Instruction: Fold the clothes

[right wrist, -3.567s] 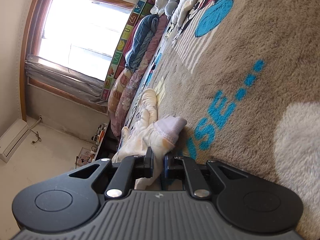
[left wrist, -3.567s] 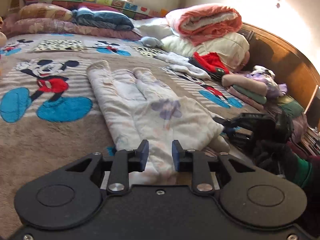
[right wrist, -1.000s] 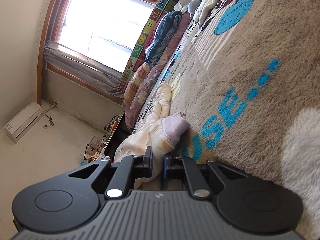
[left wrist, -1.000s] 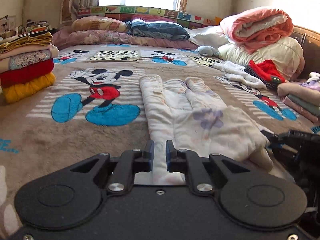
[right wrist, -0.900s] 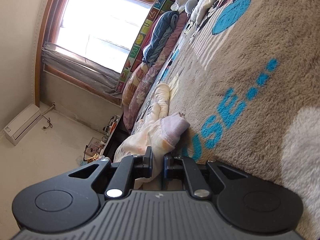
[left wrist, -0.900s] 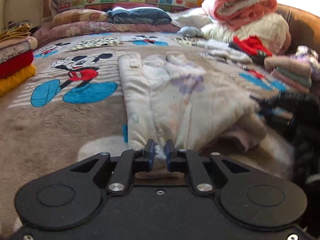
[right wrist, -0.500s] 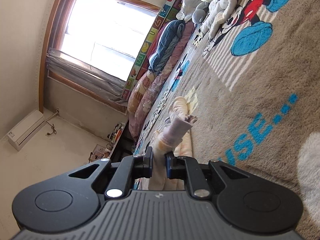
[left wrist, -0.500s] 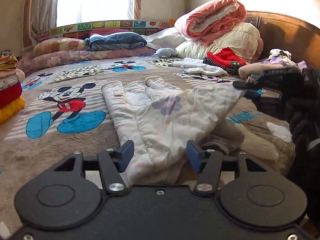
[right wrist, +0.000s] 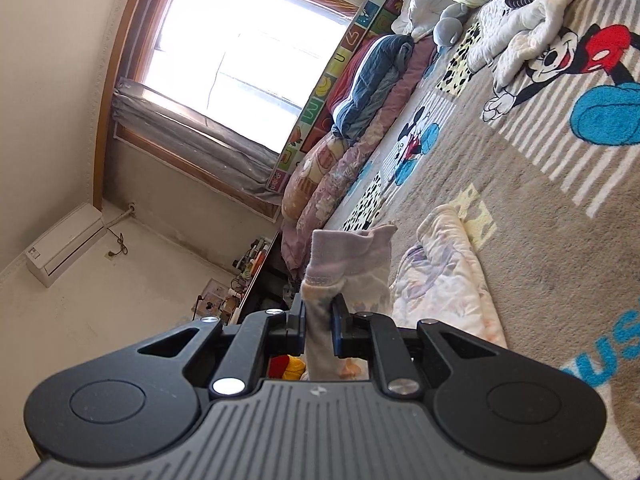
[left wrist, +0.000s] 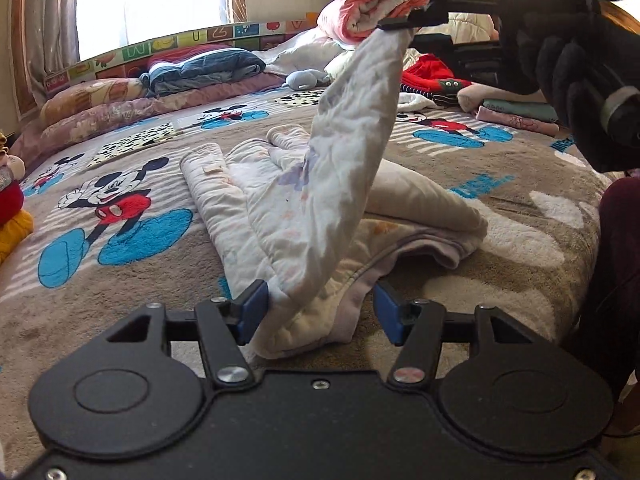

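Note:
A pale quilted garment (left wrist: pixel 288 200) with faint flower prints lies lengthwise on the Mickey Mouse blanket (left wrist: pixel 120 208). My right gripper (left wrist: pixel 404 32), held in a black-gloved hand, is shut on the garment's near corner and holds it raised high above the bed. In the right wrist view that gripper (right wrist: pixel 319 330) pinches the lilac-cuffed cloth (right wrist: pixel 348 256), with the rest of the garment (right wrist: pixel 448 276) lying below. My left gripper (left wrist: pixel 318 312) is open, its blue pads on either side of the garment's near hem, which rests on the blanket.
Folded clothes are stacked at the left edge (left wrist: pixel 10 216) and at the right by the headboard (left wrist: pixel 516 112). A rolled pink duvet (left wrist: pixel 380 0), pillows (left wrist: pixel 92 96), a red garment (left wrist: pixel 428 76) and a grey soft toy (left wrist: pixel 304 78) line the back. A person's dark red leg (left wrist: pixel 616 272) is at right.
The left gripper let go of the hem and opened wide. The right gripper stayed shut and lifted the garment's corner up and toward the far side, raising a flap.

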A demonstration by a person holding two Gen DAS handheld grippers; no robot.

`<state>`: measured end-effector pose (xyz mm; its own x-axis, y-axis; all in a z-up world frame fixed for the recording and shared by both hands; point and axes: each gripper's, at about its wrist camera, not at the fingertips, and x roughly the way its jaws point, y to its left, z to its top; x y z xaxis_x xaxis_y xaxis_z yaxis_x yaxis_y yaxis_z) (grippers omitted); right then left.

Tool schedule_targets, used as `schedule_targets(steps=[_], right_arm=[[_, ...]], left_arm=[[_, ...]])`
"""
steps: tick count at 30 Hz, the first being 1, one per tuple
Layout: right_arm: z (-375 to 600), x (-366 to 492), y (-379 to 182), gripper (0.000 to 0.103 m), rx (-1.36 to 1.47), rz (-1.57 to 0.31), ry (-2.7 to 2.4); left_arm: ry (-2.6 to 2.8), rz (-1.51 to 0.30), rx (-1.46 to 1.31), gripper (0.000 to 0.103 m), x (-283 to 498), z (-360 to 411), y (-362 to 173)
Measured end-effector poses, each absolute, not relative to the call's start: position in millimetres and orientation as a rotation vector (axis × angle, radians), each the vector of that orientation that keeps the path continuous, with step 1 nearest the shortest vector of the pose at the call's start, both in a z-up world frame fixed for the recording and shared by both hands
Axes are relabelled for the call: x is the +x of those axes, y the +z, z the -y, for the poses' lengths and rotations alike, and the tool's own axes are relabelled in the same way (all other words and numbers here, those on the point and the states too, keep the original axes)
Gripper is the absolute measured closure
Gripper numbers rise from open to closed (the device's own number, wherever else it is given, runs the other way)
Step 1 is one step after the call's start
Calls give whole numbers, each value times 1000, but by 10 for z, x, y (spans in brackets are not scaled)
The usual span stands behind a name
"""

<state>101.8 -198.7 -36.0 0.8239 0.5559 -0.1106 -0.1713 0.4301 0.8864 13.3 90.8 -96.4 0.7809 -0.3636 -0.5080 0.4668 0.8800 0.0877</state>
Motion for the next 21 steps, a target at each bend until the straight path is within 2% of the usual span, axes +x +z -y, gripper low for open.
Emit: schedule_targets(steps=[5,9,21], right_arm=[[1761,1284,-170,87,963,-448,479],[1558,1481,-86,87,899,-472,469],[907,2038,-73,90,684,-602,434]], left_arm=[[-453,-450,181,47,205,-933,-933],[-495,-520,209,61,307,-855,-1020],[-551,-620,-89,61,523,-1210,-1030]])
